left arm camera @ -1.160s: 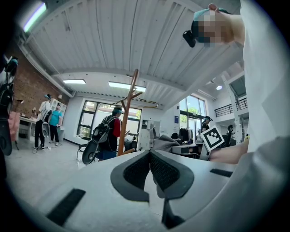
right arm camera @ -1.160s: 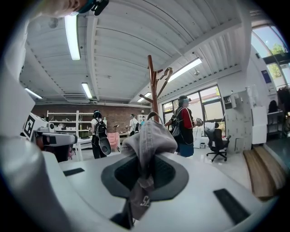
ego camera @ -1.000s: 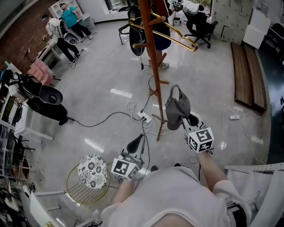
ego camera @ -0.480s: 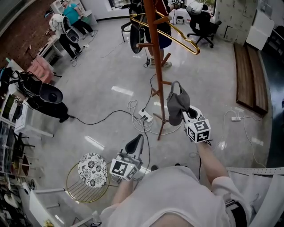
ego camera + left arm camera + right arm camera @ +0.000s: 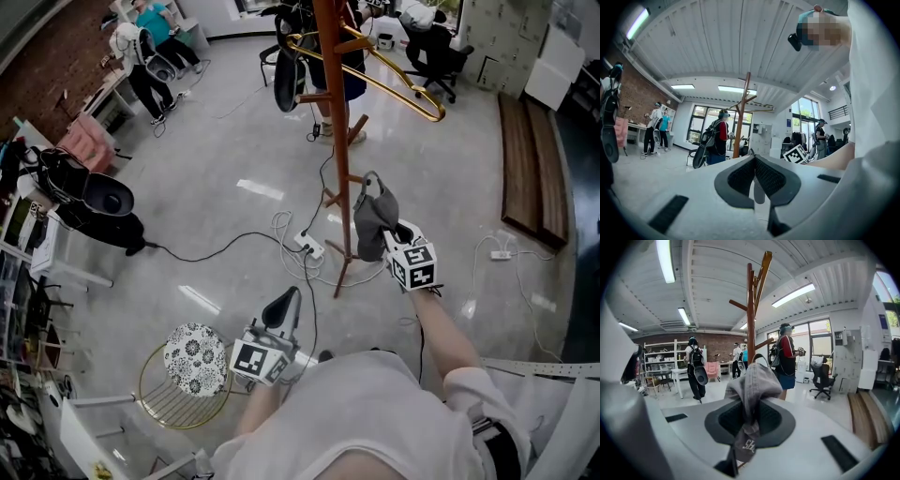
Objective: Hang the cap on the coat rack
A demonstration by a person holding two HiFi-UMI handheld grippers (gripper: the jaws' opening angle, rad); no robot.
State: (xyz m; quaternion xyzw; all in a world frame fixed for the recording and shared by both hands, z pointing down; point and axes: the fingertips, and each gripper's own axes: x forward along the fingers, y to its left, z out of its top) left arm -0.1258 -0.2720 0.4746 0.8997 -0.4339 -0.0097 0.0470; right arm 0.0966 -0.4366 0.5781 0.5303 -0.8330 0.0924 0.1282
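Right tongs (image 5: 389,239) pinch grey fabric cap (image 5: 373,216); left tongs (image 5: 284,305) pressed together. Hook its strap over brown wooden coat rack (image 5: 337,141) peg.

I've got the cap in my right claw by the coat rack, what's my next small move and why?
Probably lift the right claw a little and ease forward toward the coat rack: the cap, clamped in it, sits just below the nearest peg and isn't hooked over it yet.
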